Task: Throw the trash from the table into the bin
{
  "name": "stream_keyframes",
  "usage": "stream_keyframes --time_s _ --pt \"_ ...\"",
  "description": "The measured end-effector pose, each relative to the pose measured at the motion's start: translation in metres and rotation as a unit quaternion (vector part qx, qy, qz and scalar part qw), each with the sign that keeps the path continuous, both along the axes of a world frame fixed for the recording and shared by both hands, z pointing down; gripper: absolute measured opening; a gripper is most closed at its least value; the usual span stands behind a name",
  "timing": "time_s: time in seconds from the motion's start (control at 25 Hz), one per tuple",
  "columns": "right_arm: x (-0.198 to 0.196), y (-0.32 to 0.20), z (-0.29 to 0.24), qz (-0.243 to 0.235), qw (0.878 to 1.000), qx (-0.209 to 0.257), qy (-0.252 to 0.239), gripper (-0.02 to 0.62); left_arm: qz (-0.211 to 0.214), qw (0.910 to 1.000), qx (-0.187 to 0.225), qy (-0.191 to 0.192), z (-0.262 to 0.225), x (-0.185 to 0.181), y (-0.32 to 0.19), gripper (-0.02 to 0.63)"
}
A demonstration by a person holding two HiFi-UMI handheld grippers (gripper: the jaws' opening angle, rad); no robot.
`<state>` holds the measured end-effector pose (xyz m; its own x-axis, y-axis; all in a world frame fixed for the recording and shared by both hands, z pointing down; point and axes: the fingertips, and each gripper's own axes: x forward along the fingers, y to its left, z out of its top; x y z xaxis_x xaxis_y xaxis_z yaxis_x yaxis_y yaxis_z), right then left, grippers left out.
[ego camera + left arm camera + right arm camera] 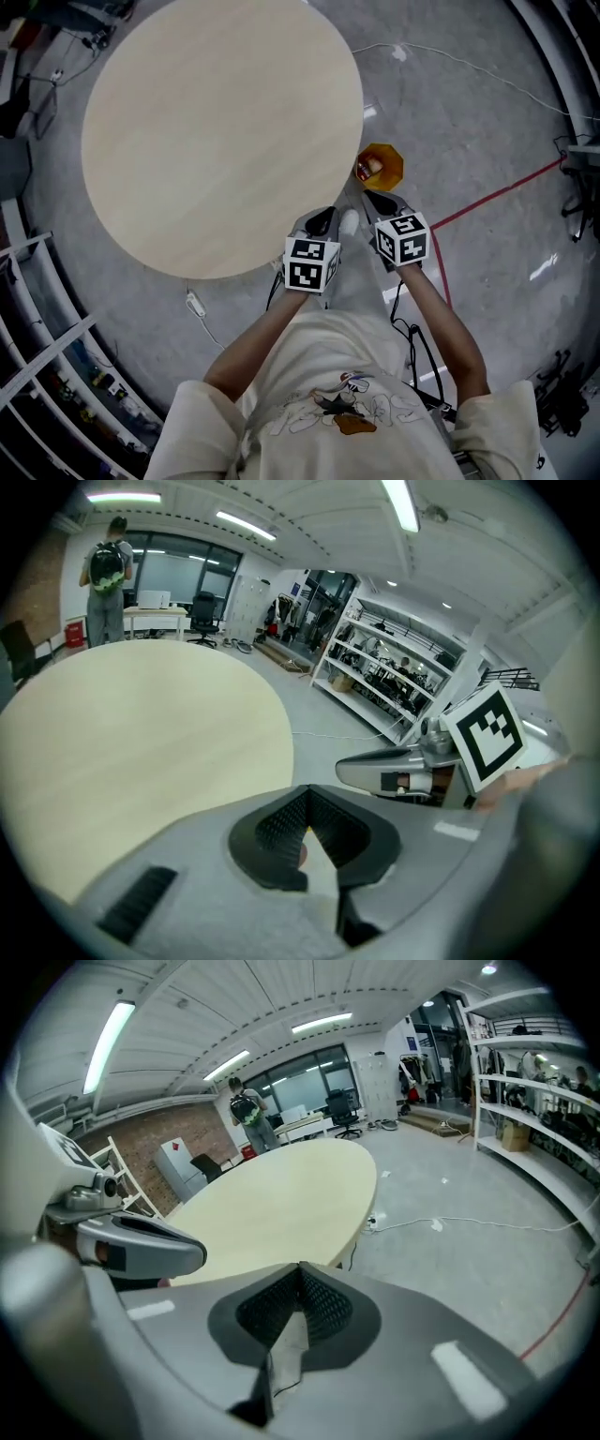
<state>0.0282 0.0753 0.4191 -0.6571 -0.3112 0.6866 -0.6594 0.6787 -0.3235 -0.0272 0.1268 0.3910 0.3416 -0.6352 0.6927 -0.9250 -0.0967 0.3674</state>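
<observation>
The round pale table (216,131) has a bare top, with no trash on it in any view. An orange bin (380,167) stands on the floor by the table's right edge, with something red and white inside. My left gripper (323,221) is raised close to my body over the table's near edge, shut with nothing between its jaws (307,794). My right gripper (380,201) hangs beside it, just below the bin in the head view, also shut and holding nothing (300,1269). Each gripper shows in the other's view, side by side.
The floor is grey concrete, with a red line (497,197) and white cables (197,305) across it. Metal racks (37,309) stand at the left. Storage shelves (394,667) line the far wall. A person with a backpack (105,578) stands beyond the table.
</observation>
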Motion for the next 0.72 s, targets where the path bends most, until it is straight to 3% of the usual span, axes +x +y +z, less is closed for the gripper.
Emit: stream_keyframes --time_s 0.4,0.52,0.72 --pt "-0.085 0.073 -0.053 -0.142 0.990 0.009 -0.005 0.005 -0.082 0.9949 0.052 -0.027 -0.072 -0.100 0.063 0.005" --pt "-0.098 0.076 -0.067 -0.159 0.987 0.001 -0.018 0.005 -0.103 0.9926 0.063 -0.012 -0.091 -0.116 0.071 0.003" --pt "-0.117 0.082 -0.091 -0.173 0.984 0.004 -0.041 0.005 -0.097 0.9917 0.085 0.003 -0.117 -0.124 0.083 0.003"
